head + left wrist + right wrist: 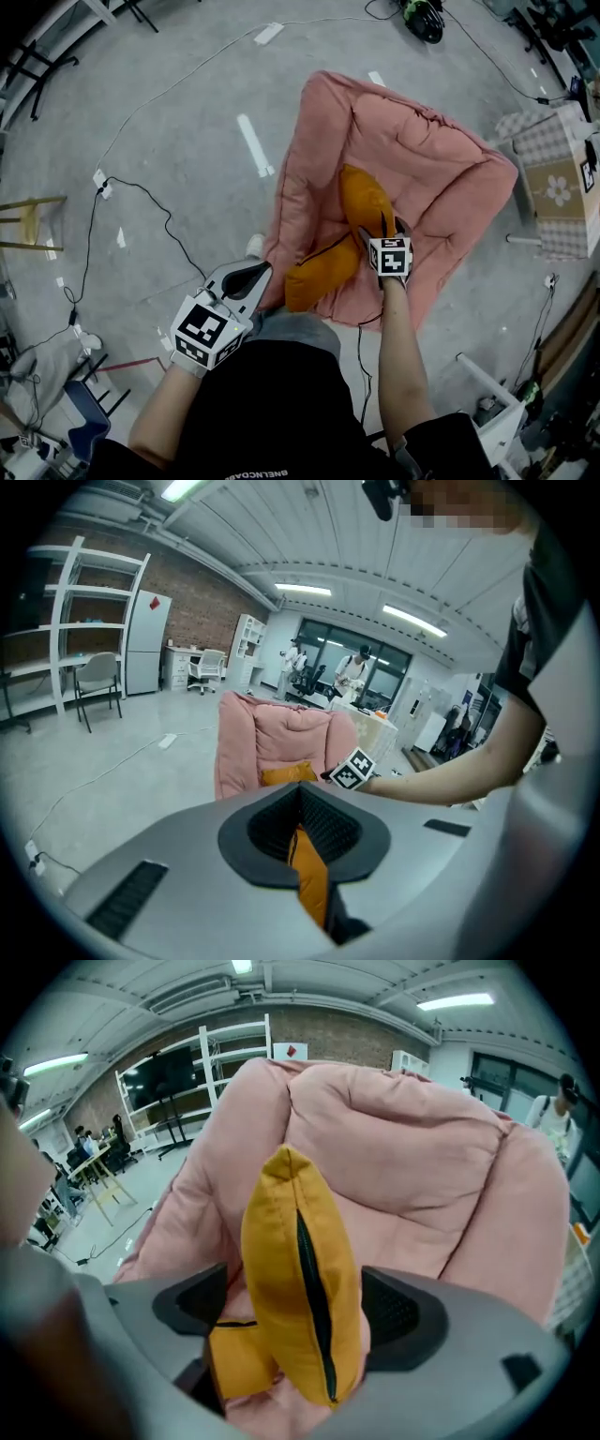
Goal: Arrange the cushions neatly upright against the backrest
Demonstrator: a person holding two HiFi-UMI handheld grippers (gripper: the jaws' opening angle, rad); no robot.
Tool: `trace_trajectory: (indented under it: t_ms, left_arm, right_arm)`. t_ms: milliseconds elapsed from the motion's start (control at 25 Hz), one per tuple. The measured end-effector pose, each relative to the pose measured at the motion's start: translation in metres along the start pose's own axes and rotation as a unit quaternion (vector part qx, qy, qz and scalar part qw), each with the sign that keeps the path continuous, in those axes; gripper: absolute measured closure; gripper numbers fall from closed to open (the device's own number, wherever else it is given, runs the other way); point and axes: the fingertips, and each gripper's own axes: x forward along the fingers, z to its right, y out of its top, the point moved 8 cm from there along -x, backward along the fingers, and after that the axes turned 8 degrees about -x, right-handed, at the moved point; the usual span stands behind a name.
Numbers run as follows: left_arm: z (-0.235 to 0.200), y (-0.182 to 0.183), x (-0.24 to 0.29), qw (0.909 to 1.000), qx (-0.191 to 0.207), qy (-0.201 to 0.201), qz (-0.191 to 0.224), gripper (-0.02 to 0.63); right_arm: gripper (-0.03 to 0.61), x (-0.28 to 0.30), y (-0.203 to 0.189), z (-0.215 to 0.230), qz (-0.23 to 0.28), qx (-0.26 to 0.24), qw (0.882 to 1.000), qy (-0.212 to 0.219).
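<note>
A pink padded floor chair (422, 150) lies open on the concrete floor. One orange cushion (364, 202) stands on edge on its seat, zip side toward me, a little short of the backrest (403, 1157). My right gripper (384, 230) is open around that cushion (291, 1269), and its pads are not pressing on it. A second orange cushion (314, 277) lies low at the chair's front edge, seen under the first as a cushion corner (234, 1363). My left gripper (255, 275) is shut and empty, held off the chair's front left corner. The left gripper (301, 794) points toward the chair (272, 738).
Cables (141, 192) trail over the floor at the left, near white tape marks (253, 145). A box under a checked cloth (553, 178) stands right of the chair. A wooden stool (33, 220) sits at the far left and a white frame (487, 384) at the lower right.
</note>
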Motion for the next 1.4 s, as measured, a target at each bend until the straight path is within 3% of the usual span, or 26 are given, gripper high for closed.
trace_trajectory:
  t_ms: [200, 400, 520, 680, 800, 1000, 1200, 1400]
  left_arm:
    - [-0.012, -0.023, -0.008, 0.9996, -0.018, 0.019, -0.012, 0.601]
    - [-0.023, -0.037, -0.015, 0.9989, -0.029, 0.031, -0.020, 0.601]
    - [-0.024, -0.038, -0.015, 0.9990, -0.029, 0.027, -0.022, 0.601]
    - [-0.023, -0.034, -0.010, 0.9992, -0.020, 0.014, -0.030, 0.601]
    - [-0.019, -0.027, -0.005, 0.9993, -0.012, 0.002, -0.035, 0.601]
    - [-0.011, -0.016, 0.008, 0.9988, 0.009, -0.018, -0.044, 0.601]
    - [-0.004, -0.021, 0.014, 0.9974, 0.020, -0.023, -0.066, 0.601]
    - [-0.005, -0.029, 0.014, 0.9961, 0.026, -0.017, -0.082, 0.601]
  right_arm:
    - [0.146, 0.038, -0.004, 0.002, -0.027, -0.017, 0.999, -0.004]
    - [0.151, 0.050, -0.004, -0.002, -0.007, -0.017, 1.000, -0.007]
    - [0.206, 0.047, -0.005, -0.002, -0.010, -0.012, 1.000, -0.001]
    - [0.241, 0.034, -0.007, 0.003, -0.003, 0.010, 1.000, 0.007]
    - [0.250, 0.016, -0.015, 0.018, 0.019, 0.063, 0.998, 0.009]
    - [0.255, -0.012, -0.048, 0.066, 0.078, 0.185, 0.979, 0.030]
    - [0.252, -0.017, -0.091, 0.103, 0.111, 0.240, 0.963, 0.059]
    - [0.235, -0.021, -0.129, 0.127, 0.156, 0.320, 0.934, 0.026]
